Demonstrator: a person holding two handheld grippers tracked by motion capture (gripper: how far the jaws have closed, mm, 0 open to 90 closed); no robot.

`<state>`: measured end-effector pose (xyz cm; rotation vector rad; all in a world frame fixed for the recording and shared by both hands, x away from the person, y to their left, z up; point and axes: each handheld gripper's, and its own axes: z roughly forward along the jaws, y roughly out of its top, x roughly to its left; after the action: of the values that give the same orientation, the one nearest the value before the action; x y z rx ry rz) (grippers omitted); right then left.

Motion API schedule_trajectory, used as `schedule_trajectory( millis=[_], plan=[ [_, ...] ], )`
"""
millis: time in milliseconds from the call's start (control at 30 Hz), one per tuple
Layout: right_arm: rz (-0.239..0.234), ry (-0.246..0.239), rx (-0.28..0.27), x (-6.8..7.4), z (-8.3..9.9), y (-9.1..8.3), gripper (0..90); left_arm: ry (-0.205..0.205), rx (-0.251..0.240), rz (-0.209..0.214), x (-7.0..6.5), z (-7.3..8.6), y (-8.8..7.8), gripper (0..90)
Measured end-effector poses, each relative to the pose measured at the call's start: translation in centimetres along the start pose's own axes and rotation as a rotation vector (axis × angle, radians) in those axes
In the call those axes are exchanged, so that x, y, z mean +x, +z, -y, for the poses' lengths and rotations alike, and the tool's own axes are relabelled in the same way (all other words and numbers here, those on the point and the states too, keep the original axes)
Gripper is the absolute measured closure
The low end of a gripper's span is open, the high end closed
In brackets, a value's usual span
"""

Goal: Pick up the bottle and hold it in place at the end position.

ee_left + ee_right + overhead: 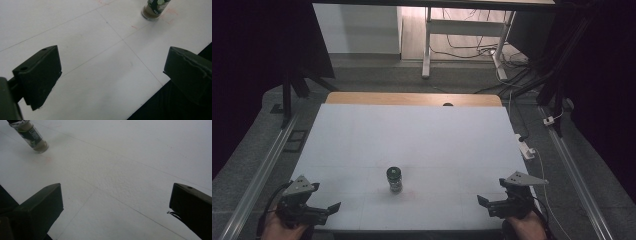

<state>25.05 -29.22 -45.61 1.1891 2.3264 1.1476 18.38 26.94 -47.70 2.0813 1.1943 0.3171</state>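
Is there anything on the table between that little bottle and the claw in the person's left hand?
No. In the high view, only bare white table separates the bottle from the open left gripper.

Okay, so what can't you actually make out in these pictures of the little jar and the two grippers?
- Jar label: too small and dim in the high view to read.
- Jar cap: cut off by the top edge in the left gripper view and the right gripper view.
- Jar contents: brownish through the glass, kind unclear.
- Dark object at the table's far edge: too small to identify.
- Hands: cut off by the bottom edge under the left gripper and right gripper.
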Motion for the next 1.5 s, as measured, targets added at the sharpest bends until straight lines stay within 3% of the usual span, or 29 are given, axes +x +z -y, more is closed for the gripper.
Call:
schedule_trajectory(
  millis=[300, 433, 600, 1000, 1500],
  plan=[
    [-0.037, 0.039, -0.003, -0.49, -0.03, 0.04, 0.0, 0.011, 0.007, -0.001, -0.17, 0.03, -0.01, 1.1],
    [-0.043, 0.038, -0.001, -0.53, -0.04, 0.05, 0.0, -0.003, 0.016, -0.007, -0.06, -0.01, 0.07, 1.1],
    [-0.052, 0.028, 0.009, -0.49, -0.06, 0.12, 0.0, -0.029, 0.017, 0.024, 0.36, 0.01, 0.07, 1.0],
    [-0.070, 0.033, 0.008, -0.60, -0.08, 0.12, 0.0, -0.037, 0.021, 0.030, 0.44, -0.01, 0.08, 0.6],
    [-0.078, 0.030, 0.021, -0.63, -0.16, 0.36, 0.0, 0.007, -0.018, 0.078, 0.15, -0.68, 0.45, 0.0]
  ],
)
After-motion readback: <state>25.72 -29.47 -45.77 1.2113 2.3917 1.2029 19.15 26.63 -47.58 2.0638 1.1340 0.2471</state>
